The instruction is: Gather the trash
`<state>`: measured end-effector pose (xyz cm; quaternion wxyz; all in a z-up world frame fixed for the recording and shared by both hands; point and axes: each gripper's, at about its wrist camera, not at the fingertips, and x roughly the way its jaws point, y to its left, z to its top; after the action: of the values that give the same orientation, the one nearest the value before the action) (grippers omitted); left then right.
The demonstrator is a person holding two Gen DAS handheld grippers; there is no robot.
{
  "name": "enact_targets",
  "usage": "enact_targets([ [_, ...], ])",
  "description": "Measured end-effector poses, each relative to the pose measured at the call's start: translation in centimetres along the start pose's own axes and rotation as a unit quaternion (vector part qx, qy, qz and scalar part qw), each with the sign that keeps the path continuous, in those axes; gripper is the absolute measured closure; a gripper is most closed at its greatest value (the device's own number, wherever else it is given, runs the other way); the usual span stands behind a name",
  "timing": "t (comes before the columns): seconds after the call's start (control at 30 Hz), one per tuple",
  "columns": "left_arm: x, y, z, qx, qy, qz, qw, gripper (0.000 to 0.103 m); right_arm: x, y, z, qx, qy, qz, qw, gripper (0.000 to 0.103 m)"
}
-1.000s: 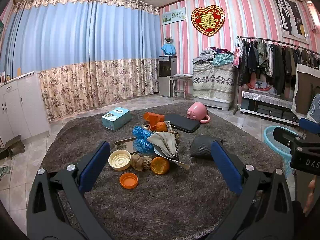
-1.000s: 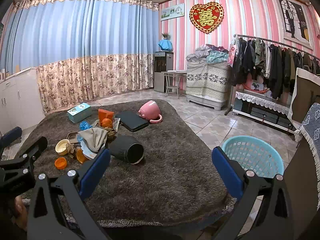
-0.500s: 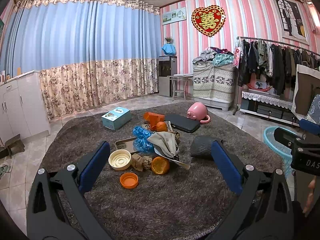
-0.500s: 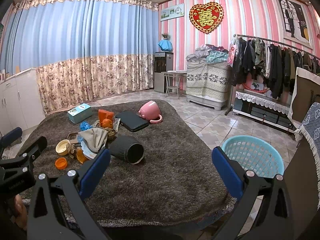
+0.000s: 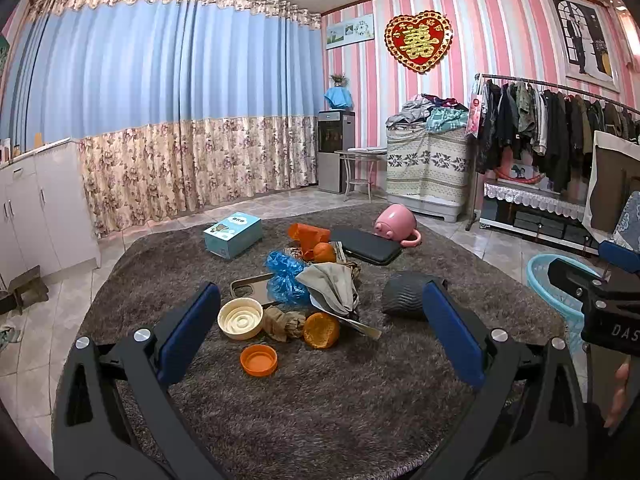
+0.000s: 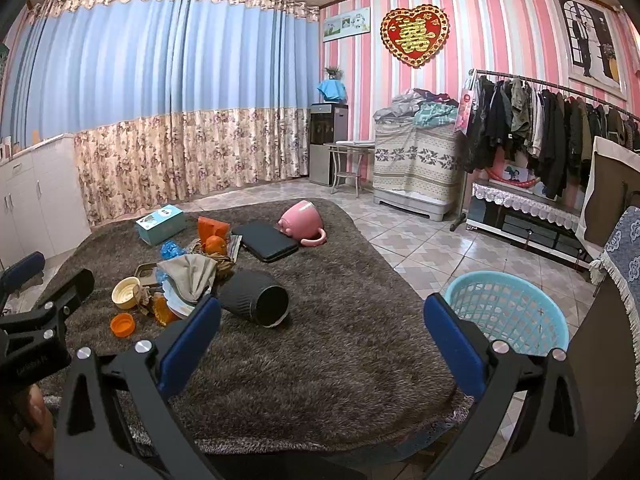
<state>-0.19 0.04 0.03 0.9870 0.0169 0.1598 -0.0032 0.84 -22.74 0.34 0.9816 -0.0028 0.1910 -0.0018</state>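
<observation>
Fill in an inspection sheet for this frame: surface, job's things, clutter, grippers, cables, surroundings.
Surface: brown shag rug on tiled floor.
Job's things: orange cap, cream lid, blue bag, peel in one pile; basket off the rug, looks empty.
Clutter: pink mug tipped, dark bin on its side, tissue box, black case.
Grippers: left gripper and right gripper open, empty.
Cables: nothing seen.
Surroundings: curtains, clothes rack.

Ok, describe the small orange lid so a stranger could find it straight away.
Start at the grey shag rug and find the pile of clutter on it. The orange lid lies alone at the pile's near edge, just in front of the cream ribbed bowl. It is flat, round, open side up, and the smallest orange thing there.
</observation>
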Motion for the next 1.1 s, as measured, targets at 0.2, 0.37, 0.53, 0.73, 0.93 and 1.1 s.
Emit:
enact_targets([
  [0.2, 0.01, 0.02, 0.01, 0.0, 0.0, 0.0, 1.0, 0.005, 0.02, 0.04, -0.01, -0.001, 0.0, 0.0, 1.0, 0.004],
  [0.37, 0.0, 0.03, -0.01, -0.002, 0.001, 0.0, 1.0, 0.005, -0.04, 0.02, -0.02, 0.0, 0.0, 0.0, 1.0, 0.004],
  [0.53, -0.33, 0.01, 0.27, -0.002, 0.0, -0.001, 1.0, 0.005, 0.01, 0.04, -0.02, -0.001, 0.0, 0.0, 1.0, 0.004],
  [0.73, -0.32, 0.01, 0.28, -0.002, 0.002, -0.001, 1.0, 0.005, -0.02, 0.09, -0.04, -0.002, -0.001, 0.0, 1.0, 0.004],
  [0.93, -0.43, 0.04, 0.31, -0.003, 0.001, -0.001, 1.0, 0.005, -0.03, 0.06, -0.2, -0.002, -0.002, -0.001, 1.0, 0.004],
  [1.1, -0.62, 0.26, 0.47, -0.003, 0.004, -0.001, 1.0, 0.005, 0.06, 0.09, -0.34, -0.002, -0.002, 0.0, 1.0, 0.004],
])
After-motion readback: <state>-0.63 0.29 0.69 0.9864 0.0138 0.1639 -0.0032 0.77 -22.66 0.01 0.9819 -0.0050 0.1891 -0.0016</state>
